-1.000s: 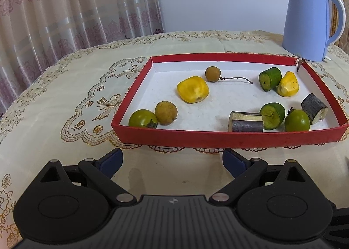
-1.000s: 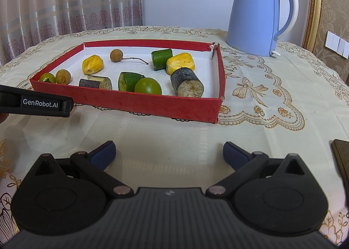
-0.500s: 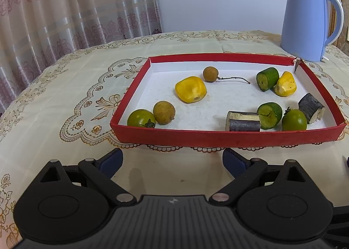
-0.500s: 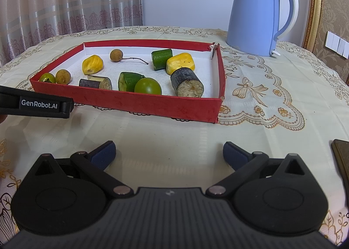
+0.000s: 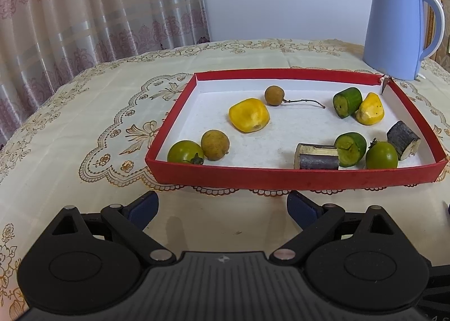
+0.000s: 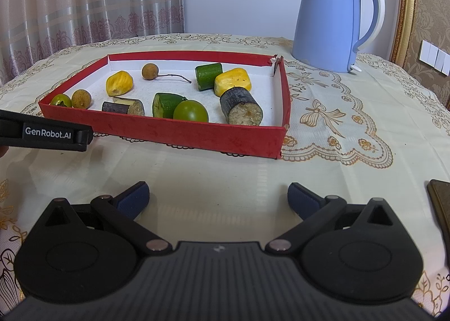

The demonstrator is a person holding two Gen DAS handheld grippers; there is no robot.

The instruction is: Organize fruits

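Note:
A red tray (image 5: 281,177) (image 6: 180,130) with a white floor holds the produce: two green tomatoes (image 5: 185,151) (image 5: 381,155), two brown longans (image 5: 215,144) (image 5: 274,95), two yellow pieces (image 5: 249,118) (image 5: 369,108), two cucumber chunks (image 5: 347,101) (image 5: 350,145) and two dark eggplant chunks (image 5: 316,156) (image 5: 403,139). My left gripper (image 5: 222,208) is open and empty, just short of the tray's near wall. My right gripper (image 6: 218,198) is open and empty, further back from the tray. The left gripper's side shows in the right wrist view (image 6: 47,135).
A blue electric kettle (image 5: 393,31) (image 6: 332,20) stands behind the tray's far right corner. An embroidered cream tablecloth (image 5: 84,124) covers the table. A dark flat object (image 6: 441,203) lies at the right edge. Curtains hang behind on the left.
The left wrist view has drifted slightly, so the tray sits a little more to the left. The right gripper has not moved. Both jaws stay open.

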